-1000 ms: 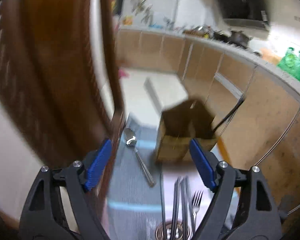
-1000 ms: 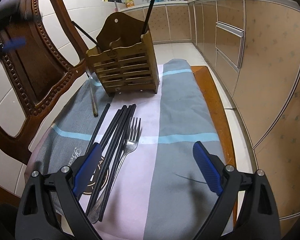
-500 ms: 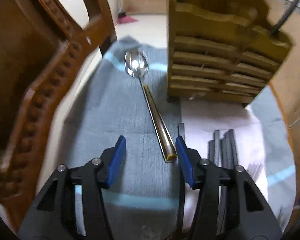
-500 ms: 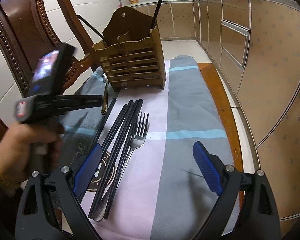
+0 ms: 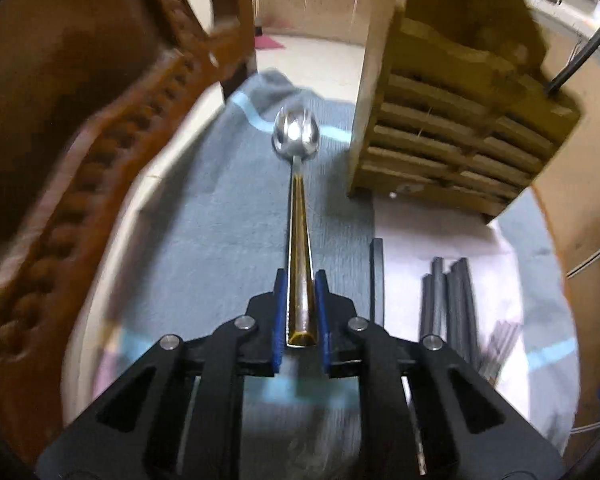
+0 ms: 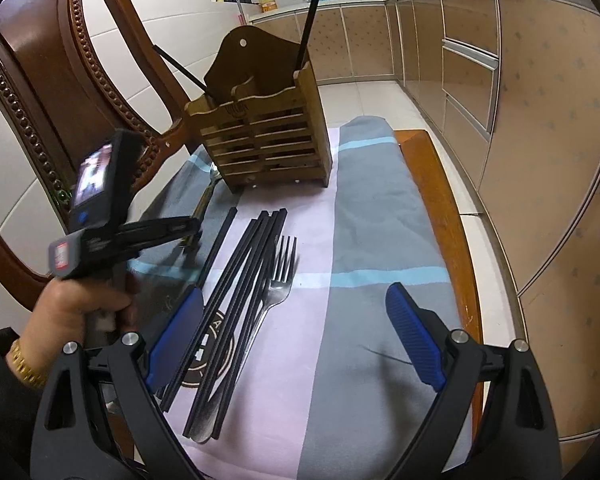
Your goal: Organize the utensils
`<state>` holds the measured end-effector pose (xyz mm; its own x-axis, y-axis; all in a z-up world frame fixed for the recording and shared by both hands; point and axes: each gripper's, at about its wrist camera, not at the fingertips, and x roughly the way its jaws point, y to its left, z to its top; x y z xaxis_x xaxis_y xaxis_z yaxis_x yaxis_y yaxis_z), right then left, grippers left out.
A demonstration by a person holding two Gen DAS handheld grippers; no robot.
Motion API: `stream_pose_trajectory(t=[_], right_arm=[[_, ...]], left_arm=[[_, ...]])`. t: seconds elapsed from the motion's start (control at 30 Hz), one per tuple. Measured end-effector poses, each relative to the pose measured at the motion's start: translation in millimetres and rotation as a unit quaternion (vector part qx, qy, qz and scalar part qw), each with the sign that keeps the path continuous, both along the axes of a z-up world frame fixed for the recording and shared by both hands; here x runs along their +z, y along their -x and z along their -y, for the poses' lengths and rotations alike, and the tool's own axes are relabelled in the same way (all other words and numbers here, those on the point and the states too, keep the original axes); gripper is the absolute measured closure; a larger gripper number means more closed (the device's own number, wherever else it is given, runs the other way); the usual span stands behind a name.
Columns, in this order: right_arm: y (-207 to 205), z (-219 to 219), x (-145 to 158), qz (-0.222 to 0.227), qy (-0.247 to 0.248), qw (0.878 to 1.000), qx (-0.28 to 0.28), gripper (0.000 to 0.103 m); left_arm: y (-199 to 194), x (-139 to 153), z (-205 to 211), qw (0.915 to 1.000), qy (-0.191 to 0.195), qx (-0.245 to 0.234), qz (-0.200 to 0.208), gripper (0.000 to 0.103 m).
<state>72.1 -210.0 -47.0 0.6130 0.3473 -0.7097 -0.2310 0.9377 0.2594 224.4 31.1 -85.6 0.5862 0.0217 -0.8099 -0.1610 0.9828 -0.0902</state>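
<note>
A spoon (image 5: 299,216) with a gold handle lies on the grey cloth (image 5: 220,220), bowl pointing away, left of the wooden utensil holder (image 5: 452,128). My left gripper (image 5: 300,284) is closing on the handle's near end, and its blue pads touch both sides. In the right wrist view the left gripper (image 6: 192,232), held by a hand (image 6: 76,308), sits low at the spoon (image 6: 210,188). Black chopsticks (image 6: 244,280) and a fork (image 6: 278,284) lie on the cloth in front of the holder (image 6: 268,140). My right gripper (image 6: 293,292) hovers open above them, holding nothing.
A carved wooden chair back (image 6: 60,80) rises at the left, close to the holder. Two black chopsticks stand in the holder. The cloth (image 6: 380,220) covers a narrow wooden surface whose edge (image 6: 452,220) shows on the right. Kitchen cabinets (image 6: 540,120) run along the right.
My left gripper dropped down to the cloth, lined up with the spoon and narrowed its jaws around the handle. The right gripper stayed where it was, still open.
</note>
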Motion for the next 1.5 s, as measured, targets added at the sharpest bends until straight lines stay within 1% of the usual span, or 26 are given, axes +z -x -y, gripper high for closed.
stream_pose_trajectory(t=[0.13,0.2,0.27,0.33,0.4,0.47,0.53,0.6,0.63,0.67,0.7,0.8,0.83,0.9,0.93,1.07,1.13,1.17,1.23,1.27,1.3,1.37,1.4,1.43,1.47,1.5], right_arm=[[0.6,-1.6,0.2,0.0,-0.001,1.0,0.001,0.013],[1.1,-1.9,0.4,0.0,-0.002,1.0,0.001,0.013],[2.0,-3.1,0.0,0.0,-0.001,1.0,0.003,0.013],[2.8,-4.7,-1.7,-0.003,0.001,1.0,0.006,0.013],[3.2,-5.9,-3.2,-0.006,0.004,1.0,0.008,0.013],[4.2,-6.6,-4.1,-0.009,0.005,1.0,0.009,0.013],[5.9,-6.8,-3.8,-0.01,0.004,1.0,0.011,0.013],[7.7,-6.3,-3.6,-0.011,0.002,1.0,0.012,0.013],[8.3,-6.2,-4.0,-0.011,0.003,1.0,0.013,0.013],[8.6,-6.1,-4.3,-0.011,0.004,1.0,0.013,0.013],[8.8,-6.0,-4.7,-0.012,0.004,1.0,0.014,0.013],[8.1,-5.9,-4.8,-0.016,0.0,1.0,0.014,0.013],[8.4,-6.5,-4.0,-0.015,0.0,1.0,0.015,0.013],[8.6,-8.0,-3.3,-0.014,-0.001,1.0,0.018,0.013],[8.7,-8.7,-3.2,-0.015,-0.002,1.0,0.02,0.013],[6.9,-9.3,-4.1,-0.016,-0.003,1.0,0.023,0.013],[4.9,-8.7,-5.1,-0.02,-0.005,1.0,0.023,0.013],[4.1,-8.2,-5.0,-0.021,-0.006,0.999,0.024,0.013],[2.8,-7.4,-4.3,-0.02,-0.007,0.999,0.025,0.013],[2.2,-7.2,-4.1,-0.02,-0.009,0.999,0.025,0.013],[1.6,-7.0,-3.9,-0.02,-0.009,0.999,0.025,0.013],[0.5,-7.6,-3.9,-0.02,-0.01,0.999,0.028,0.013],[0.1,-8.4,-4.0,-0.02,-0.01,0.999,0.029,0.013],[-0.4,-9.3,-4.1,-0.02,-0.01,0.999,0.029,0.013],[-0.5,-9.8,-4.0,-0.019,-0.01,0.999,0.03,0.013],[-0.6,-10.2,-3.8,-0.019,-0.01,0.999,0.031,0.013]], left_arm=[[33.7,53.0,-3.5,0.9985,-0.015,-0.012,0.051,0.09],[47.7,75.3,-2.7,0.9965,-0.034,-0.024,0.073,0.103],[65.2,95.7,-1.0,0.994,-0.053,-0.032,0.091,0.103],[65.1,109.5,-2.2,0.9928,-0.06,-0.038,0.096,0.103],[62.8,114.2,-5.5,0.9927,-0.062,-0.04,0.096,0.103],[61.0,109.1,-11.7,0.9933,-0.06,-0.038,0.091,0.103],[57.5,98.0,-12.8,0.9957,-0.061,-0.04,0.058,0.101],[62.9,87.2,-12.4,0.9965,-0.06,-0.043,0.039,0.084],[62.2,79.0,-12.2,0.9966,-0.064,-0.042,0.032,0.066],[60.3,71.3,-11.6,0.9966,-0.066,-0.041,0.028,0.057],[56.1,61.1,-9.3,0.9963,-0.072,-0.042,0.02,0.055],[38.2,41.4,-0.6,0.995,-0.087,-0.049,0.012,0.055],[29.8,36.5,1.0,0.9952,-0.086,-0.045,0.006,0.055],[6.1,24.9,2.2,0.9975,-0.057,-0.04,-0.012,0.055],[-2.4,22.4,3.5,0.9978,-0.054,-0.036,-0.015,0.055],[-38.1,9.8,15.4,0.9968,-0.061,-0.038,-0.035,0.05],[-55.6,-0.8,18.4,0.9953,-0.069,-0.036,-0.057,0.05],[-60.0,-5.3,17.5,0.995,-0.068,-0.032,-0.066,0.051],[-65.4,-7.0,11.0,0.9968,-0.051,-0.015,-0.06,0.053],[-66.8,-6.6,9.9,0.9969,-0.047,-0.016,-0.06,0.064],[-67.8,-4.9,7.7,0.9972,-0.042,-0.015,-0.06,0.07],[-68.0,-3.1,5.1,0.9973,-0.043,-0.013,-0.058,0.071],[-67.0,-3.0,5.0,0.9976,-0.042,-0.014,-0.053,0.075],[-65.7,-0.5,4.7,0.9979,-0.04,-0.016,-0.048,0.093],[-62.5,4.5,3.3,0.9981,-0.046,-0.012,-0.039,0.097],[-59.1,9.6,-0.4,0.9987,-0.036,-0.008,-0.033,0.098]])
